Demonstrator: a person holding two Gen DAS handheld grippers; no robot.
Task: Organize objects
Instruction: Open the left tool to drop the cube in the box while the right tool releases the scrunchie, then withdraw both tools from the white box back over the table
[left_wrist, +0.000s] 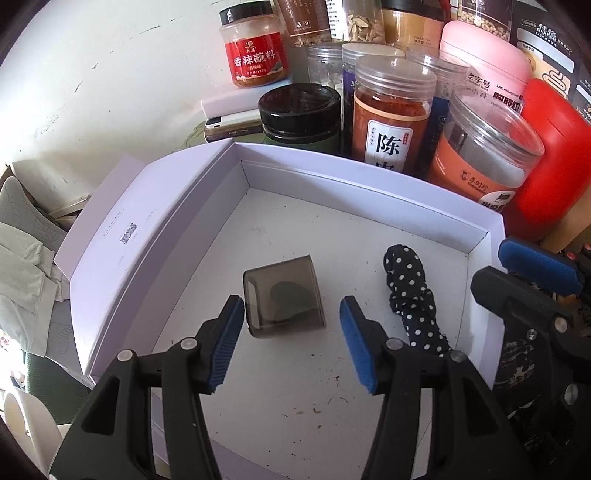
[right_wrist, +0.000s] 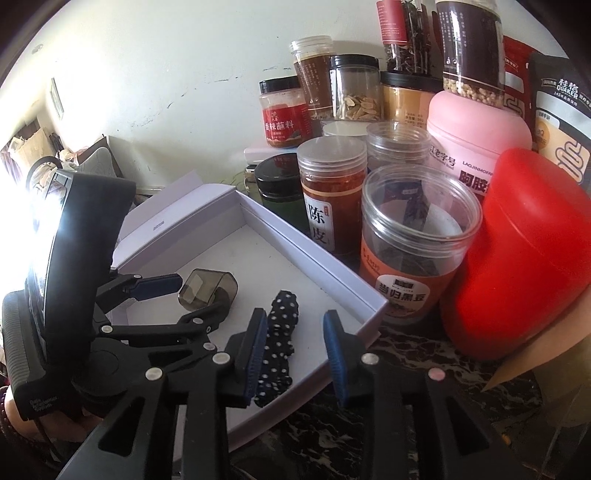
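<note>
A shallow white cardboard box (left_wrist: 332, 173) holds two things on its floor. One is a small smoky translucent plastic case (left_wrist: 284, 299), lying between the blue pads of my left gripper (left_wrist: 291, 302). A gap shows at the right pad, so the jaws are open. The other is a dark polka-dot fabric piece (left_wrist: 410, 291), lying to the case's right. In the right wrist view the fabric (right_wrist: 279, 332) lies between the fingers of my right gripper (right_wrist: 295, 315), beside the left pad and clear of the right one, so this gripper is open too. The case (right_wrist: 207, 290) and left gripper (right_wrist: 184, 301) show further left.
Several jars crowd behind the box: a black-lidded one (left_wrist: 299, 110), a clear one of orange peel (left_wrist: 391, 118), an orange-labelled one (right_wrist: 413, 243). A red canister (right_wrist: 524, 251) and a pink one (right_wrist: 480, 147) stand on the right. The counter (right_wrist: 406, 354) is dark marble.
</note>
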